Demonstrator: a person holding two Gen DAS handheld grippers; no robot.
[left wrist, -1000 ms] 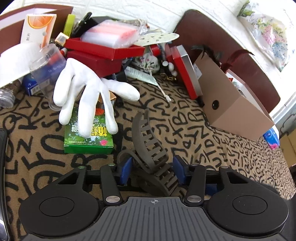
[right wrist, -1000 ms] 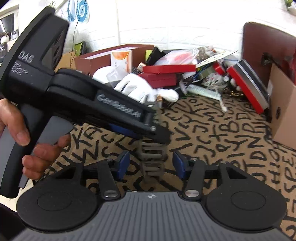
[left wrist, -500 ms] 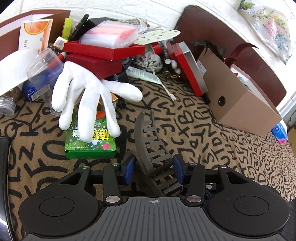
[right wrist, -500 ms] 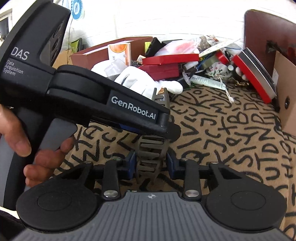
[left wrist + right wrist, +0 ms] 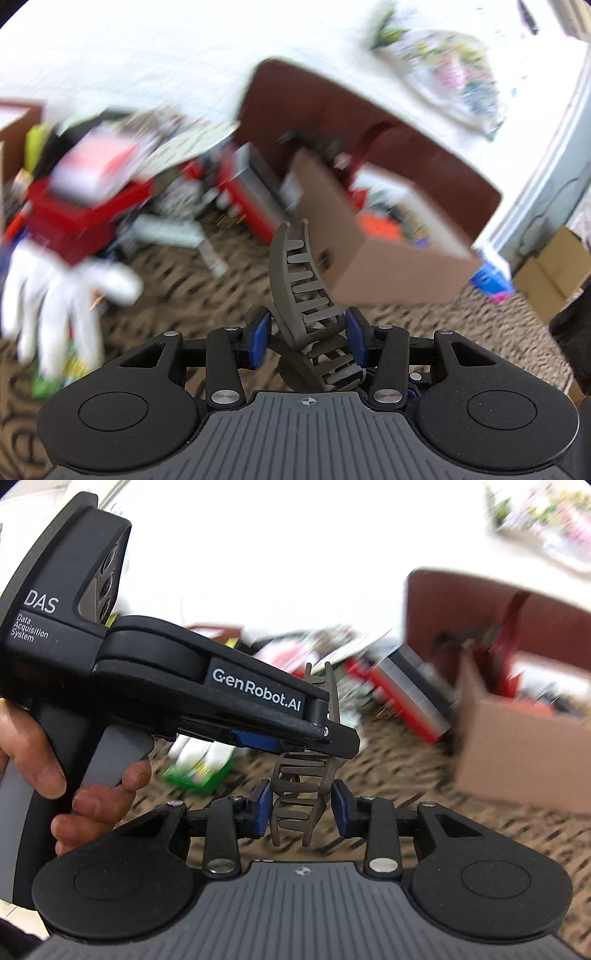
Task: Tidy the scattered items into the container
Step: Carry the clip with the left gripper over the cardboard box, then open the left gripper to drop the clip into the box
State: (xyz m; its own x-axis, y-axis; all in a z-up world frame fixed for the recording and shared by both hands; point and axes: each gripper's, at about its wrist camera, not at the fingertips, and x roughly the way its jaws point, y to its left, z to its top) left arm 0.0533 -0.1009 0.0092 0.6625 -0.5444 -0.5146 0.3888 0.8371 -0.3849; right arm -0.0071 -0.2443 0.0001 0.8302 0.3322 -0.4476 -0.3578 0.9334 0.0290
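A grey hair claw clip (image 5: pixel 300 291) is held in the air between my two grippers. My left gripper (image 5: pixel 306 336) is shut on its lower part, the clip's toothed arm sticking up and forward. In the right wrist view my right gripper (image 5: pixel 300 808) is shut on the clip (image 5: pixel 301 797) from the other side, with the left gripper's black body (image 5: pixel 221 701) across the frame above it. The open brown cardboard box (image 5: pixel 354 258) stands ahead to the right, also in the right wrist view (image 5: pixel 517 753).
A pile of clutter lies at the back: red boxes (image 5: pixel 77 218), a white glove (image 5: pixel 55 284), a green packet (image 5: pixel 195 775). The letter-patterned cloth (image 5: pixel 184 295) covers the table. A dark red chair back (image 5: pixel 369 122) stands behind the box. Both views are blurred.
Both grippers have lifted the clip off the cloth and swung towards the cardboard box. The right gripper closed on the clip during the last second.
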